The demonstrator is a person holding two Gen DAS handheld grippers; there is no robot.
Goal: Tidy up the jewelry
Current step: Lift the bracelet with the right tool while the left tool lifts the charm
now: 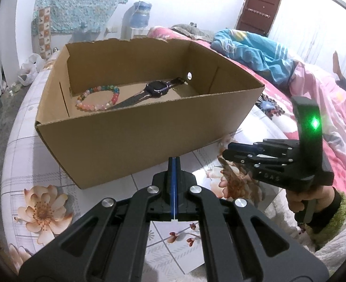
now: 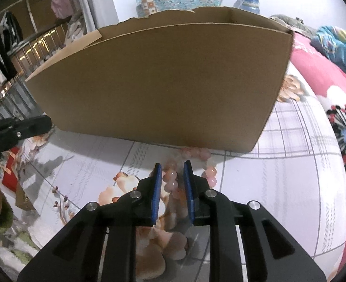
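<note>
A bed covered by a flowered sheet [image 1: 27, 155] is seen, with a cardboard box [image 1: 135, 138] set on it. Inside the box a multicoloured bead bracelet [image 1: 98, 98] is laid at 9 o'clock of a black watch [image 1: 155, 89], touching its strap. The left tongs [image 1: 173, 164] are clenched on nothing before the box. The right tongs [image 2: 173, 171] are parted around a pink bead bracelet [image 2: 191, 166] lying on the sheet at the box's near wall; whether it is gripped cannot be told.
</note>
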